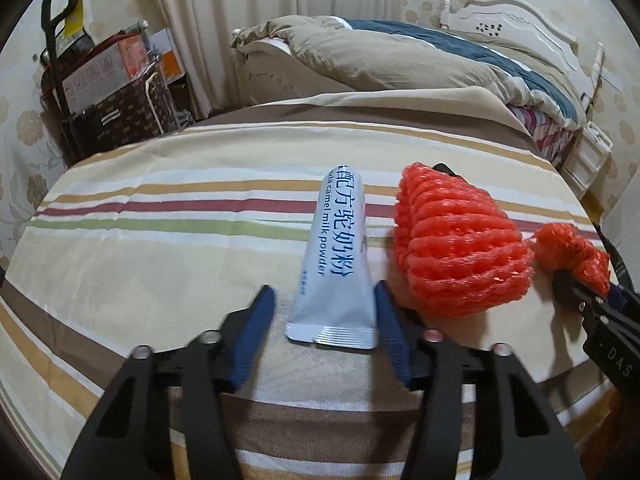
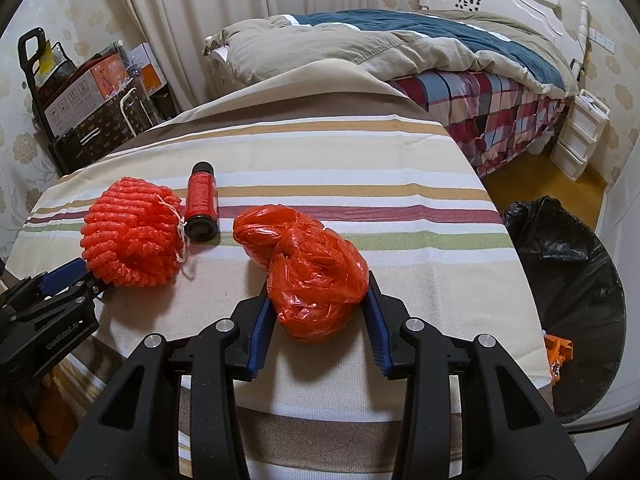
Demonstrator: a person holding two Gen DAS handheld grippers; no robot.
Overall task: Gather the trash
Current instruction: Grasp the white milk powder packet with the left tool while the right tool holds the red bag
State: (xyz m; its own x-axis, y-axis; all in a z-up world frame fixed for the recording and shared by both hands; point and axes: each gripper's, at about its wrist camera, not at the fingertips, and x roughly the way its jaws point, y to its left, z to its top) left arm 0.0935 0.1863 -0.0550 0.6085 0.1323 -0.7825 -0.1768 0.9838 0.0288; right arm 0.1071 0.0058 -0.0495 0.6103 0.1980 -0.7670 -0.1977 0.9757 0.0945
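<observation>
**Now both grippers close around trash on a striped table**

Closest in, the left gripper point(image 1: 324, 300) has a white milk powder sachet point(image 1: 338, 256) between its blue jaws; whether both pads press it, I cannot tell. The right gripper point(image 2: 318, 288) squeezes a crumpled red plastic bag point(image 2: 312, 276). Between them lies an orange foam net point(image 2: 132, 236), with a red bottle point(image 2: 201, 208) just beyond. Right of the striped tablecloth point(image 2: 400, 240) stands a black-lined bin point(image 2: 572, 280).
</observation>
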